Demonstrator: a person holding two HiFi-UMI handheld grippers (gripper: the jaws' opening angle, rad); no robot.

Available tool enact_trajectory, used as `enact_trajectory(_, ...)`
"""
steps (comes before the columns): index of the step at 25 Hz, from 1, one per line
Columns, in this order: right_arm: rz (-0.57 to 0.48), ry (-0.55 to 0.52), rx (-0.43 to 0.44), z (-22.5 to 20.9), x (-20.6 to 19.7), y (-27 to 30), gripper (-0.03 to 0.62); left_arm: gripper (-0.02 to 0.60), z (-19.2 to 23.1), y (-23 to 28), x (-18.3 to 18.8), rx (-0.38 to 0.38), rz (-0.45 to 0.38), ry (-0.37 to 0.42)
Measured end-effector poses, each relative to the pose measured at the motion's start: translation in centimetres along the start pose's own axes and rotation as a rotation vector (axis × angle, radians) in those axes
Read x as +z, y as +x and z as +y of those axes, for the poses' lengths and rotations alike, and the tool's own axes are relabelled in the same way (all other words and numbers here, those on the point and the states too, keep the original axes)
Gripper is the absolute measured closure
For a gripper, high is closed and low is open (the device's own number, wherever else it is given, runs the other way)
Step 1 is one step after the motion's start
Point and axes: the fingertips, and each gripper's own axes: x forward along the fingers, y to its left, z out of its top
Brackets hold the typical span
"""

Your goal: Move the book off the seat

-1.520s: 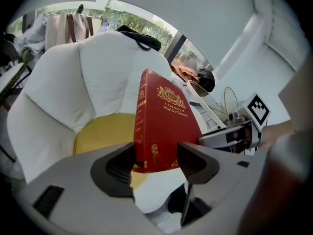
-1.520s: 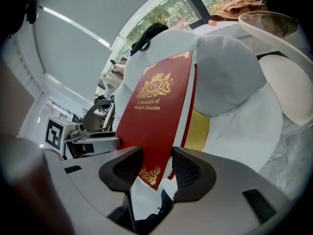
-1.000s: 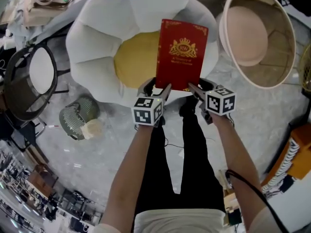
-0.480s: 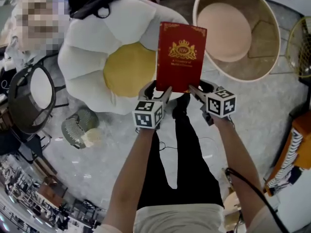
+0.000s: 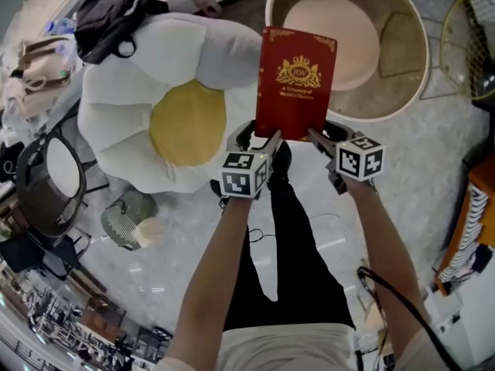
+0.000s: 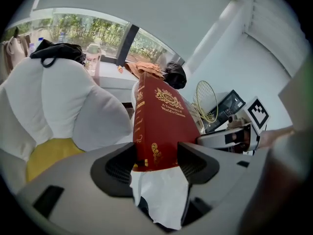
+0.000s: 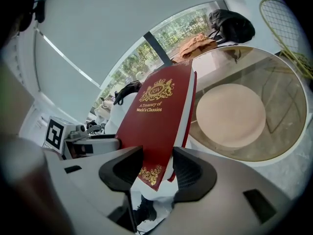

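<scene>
bag (image 5: 108,14): black, with a looped strap, upper left of the frame
seat (image 5: 186,122): flower-shaped cushion left of centre, white petals round a yellow middle; the bag rests on its top petals; nothing lies on the yellow middle
left gripper (image 5: 255,139): just left of centre, jaws wide apart and pressed on the lower left corner of the book (image 5: 298,83), at the spine side; its own view shows both pads (image 6: 195,163) against the covers
book: red hardback with a gold crest, top centre of the frame, held in the air by its bottom edge; in the picture its left edge meets the seat's right petals and its top right corner overlaps the tub rim
right gripper (image 5: 326,135): just right of centre, jaws wide apart and clamped on the book's lower right corner, at the page-edge side
tub (image 5: 421,91): big round cream tub with a beige pad inside, upper right of the frame, just beside the seat
floor (image 5: 155,269): pale and glossy, lower half of the frame, between seat and tub
key relation: the book stands straight ahead of both grippers, its long axis running up the frame away from the person; the seat lies to its left and the tub to its right, so the left gripper is nearer the seat and the right one nearer the tub
stage, as a judgement: the book looks lifted off the seat already; what is left is carrying it clear and setting it down, and the task names no spot
</scene>
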Motion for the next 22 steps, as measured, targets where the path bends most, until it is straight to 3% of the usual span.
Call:
enact_trajectory(15,-0.059,0.095,-0.106,-10.4,2.1,-2.1,0.393,0.308,-4.8,10.3,3.0,-0.086,0.095,0.129)
enact_trajectory(22,-0.081,0.146,-0.137,-13.7,2.6,-2.4,0.393,0.308,-6.1,13.8,3.7,-0.115,0.125,0.133)
